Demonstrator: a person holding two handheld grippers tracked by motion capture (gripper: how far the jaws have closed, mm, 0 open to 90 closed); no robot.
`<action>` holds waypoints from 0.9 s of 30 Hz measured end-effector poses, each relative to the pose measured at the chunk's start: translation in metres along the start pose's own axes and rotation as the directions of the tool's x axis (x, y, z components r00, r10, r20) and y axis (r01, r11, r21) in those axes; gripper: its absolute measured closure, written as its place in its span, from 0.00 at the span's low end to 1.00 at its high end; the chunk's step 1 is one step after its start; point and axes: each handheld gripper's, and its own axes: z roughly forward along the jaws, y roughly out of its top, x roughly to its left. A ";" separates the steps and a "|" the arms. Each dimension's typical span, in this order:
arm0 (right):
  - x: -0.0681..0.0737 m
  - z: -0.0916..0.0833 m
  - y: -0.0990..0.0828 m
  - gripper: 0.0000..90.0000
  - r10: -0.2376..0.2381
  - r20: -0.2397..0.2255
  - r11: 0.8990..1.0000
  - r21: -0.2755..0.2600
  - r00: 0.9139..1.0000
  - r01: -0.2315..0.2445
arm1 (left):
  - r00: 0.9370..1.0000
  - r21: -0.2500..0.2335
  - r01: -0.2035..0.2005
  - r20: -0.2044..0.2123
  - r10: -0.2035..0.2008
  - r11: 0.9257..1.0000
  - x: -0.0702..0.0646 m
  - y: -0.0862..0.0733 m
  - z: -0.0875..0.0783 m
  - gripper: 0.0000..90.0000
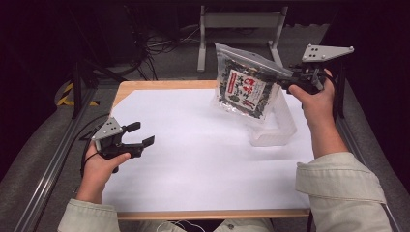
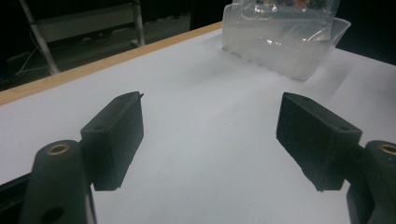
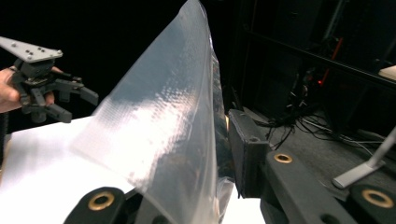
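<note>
The left gripper (image 1: 141, 134) is nearest, low over the white sheet (image 1: 203, 159) at the near left; its jaws stand wide apart with nothing between them, and in the left gripper view only bare sheet lies under them; the left hand (image 1: 99, 166) holds it almost flat, pointing across the table toward the right, with the forearm coming in from the near edge.

Farther off, on the right, sits a clear plastic tray (image 1: 283, 128) on the sheet; the snack bag (image 1: 244, 87) hangs in the air just above and behind it; the right gripper (image 1: 285, 79) has its jaws pressed tight on the bag's top corner, and in the right gripper view the clear film (image 3: 159, 126) comes up from between the jaws; the right hand (image 1: 316, 99) is lifted high, forearm tilted up, gripper pointing left.

What could go wrong, I think: the bag hangs from one small pinch on thin, slippery film, so it could slide out and drop; it swings freely too, so it could bump the tray's rim and push the light tray away; if it comes down crooked, it may land half on the rim; the left gripper is well apart from the tray, so nothing holds the tray steady.
</note>
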 end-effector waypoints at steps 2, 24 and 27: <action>-0.002 -0.001 0.000 0.85 0.003 0.005 1.000 -0.002 1.000 -0.003 | 1.000 0.008 -0.009 -0.005 0.010 1.000 0.001 -0.001 0.001 0.25; -0.037 -0.026 -0.011 0.85 0.026 0.164 0.999 0.014 0.986 -0.029 | 1.000 0.131 0.024 -0.015 -0.023 0.991 0.016 -0.022 0.012 0.10; -0.041 -0.029 -0.013 0.85 0.030 0.181 0.999 0.021 0.983 -0.035 | 0.999 0.133 0.035 -0.018 -0.033 0.990 0.016 -0.024 0.012 0.08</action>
